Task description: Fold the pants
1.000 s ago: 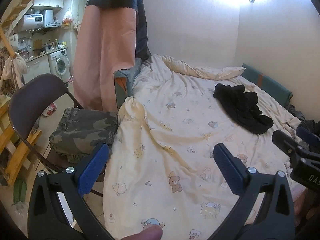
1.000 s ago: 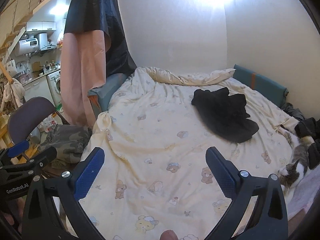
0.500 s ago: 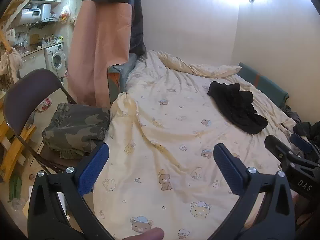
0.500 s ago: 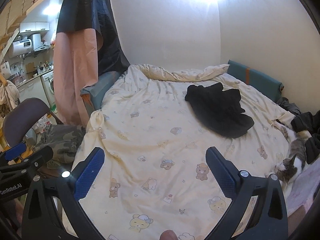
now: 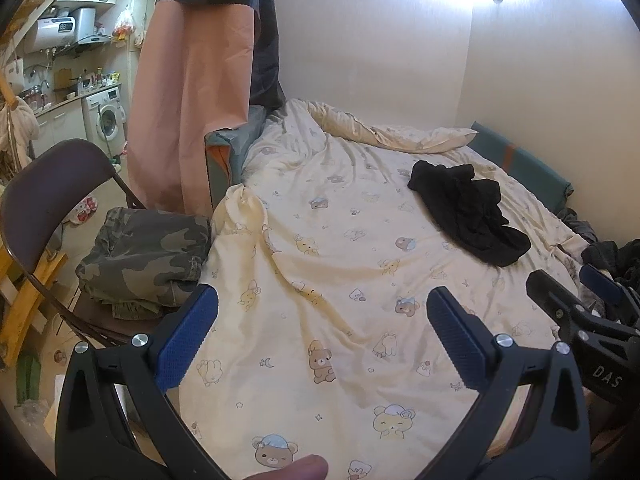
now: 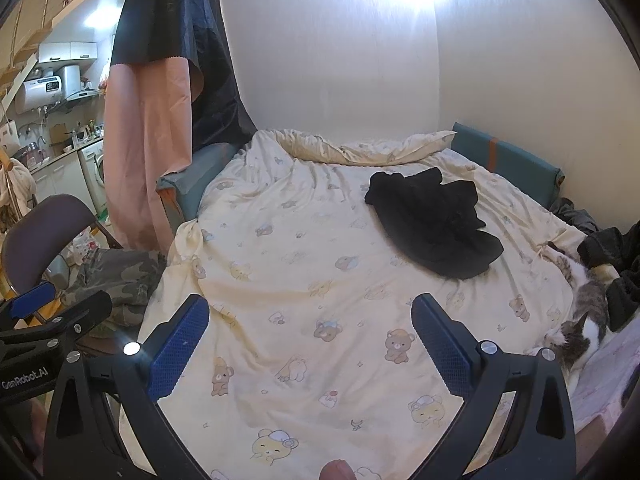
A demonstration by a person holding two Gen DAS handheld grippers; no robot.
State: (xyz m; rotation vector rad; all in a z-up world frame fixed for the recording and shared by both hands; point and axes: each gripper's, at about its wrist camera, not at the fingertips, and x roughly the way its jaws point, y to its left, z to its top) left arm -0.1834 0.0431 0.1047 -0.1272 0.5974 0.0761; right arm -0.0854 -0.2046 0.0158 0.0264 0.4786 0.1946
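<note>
Both tongs hang above the near end of the bed with nothing between their blue pads: the left gripper [image 5: 322,334] has its jaws spread wide, and the right gripper [image 6: 310,334] is spread just as wide. Each shows in the other's camera, the right one at the right edge of the left wrist view and the left one at the left edge of the right wrist view. Black pants [image 6: 434,226] lie in a crumpled heap on the cream bear-print duvet [image 6: 304,280], toward the far right part of the bed and well apart from both tongs. Their long axis runs diagonally, from a narrower bunched end at the far left down to a broader rounded end at the near right; which end is the waist cannot be told. From the left wrist view the same pants [image 5: 466,214] sit far ahead and to the right of the open jaws. A dark folding chair [image 5: 38,192] stands beside the bed on the left, and a folded camouflage garment [image 5: 146,254] rests on its seat. A tabby-and-white cat [image 6: 578,316] lies along the right edge of the bed. A pink curtain [image 5: 192,92] hangs past the chair.
</note>
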